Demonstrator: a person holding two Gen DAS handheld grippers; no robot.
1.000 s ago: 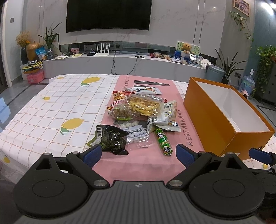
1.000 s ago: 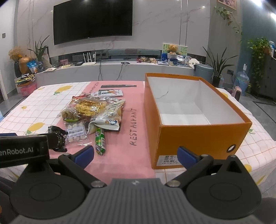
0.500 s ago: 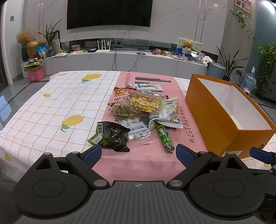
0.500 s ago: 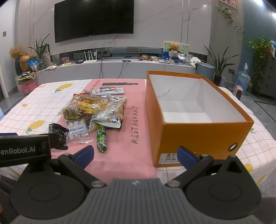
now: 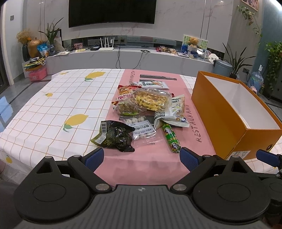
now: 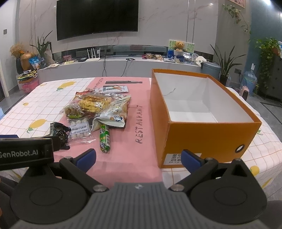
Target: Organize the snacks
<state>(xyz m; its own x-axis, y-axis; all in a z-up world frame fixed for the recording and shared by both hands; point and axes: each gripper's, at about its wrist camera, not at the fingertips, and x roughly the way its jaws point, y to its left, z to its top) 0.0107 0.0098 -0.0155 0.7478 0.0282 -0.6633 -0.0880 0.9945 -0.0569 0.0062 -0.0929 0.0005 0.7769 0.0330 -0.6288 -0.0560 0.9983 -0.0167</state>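
Left wrist view: we hold left gripper [image 5: 141, 155] and right gripper [image 6: 138, 157] spread, empty; snacks [image 5: 148, 109] piled left of empty orange box [image 5: 220, 112], nothing packed yet.

snack pile [image 5: 148, 112], orange box [image 5: 227, 116], spread fingers [image 5: 93, 156]

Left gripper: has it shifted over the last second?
Yes. The left gripper has tilted down slightly: the black wall-mounted TV sits higher and the snack pile lower in its view.
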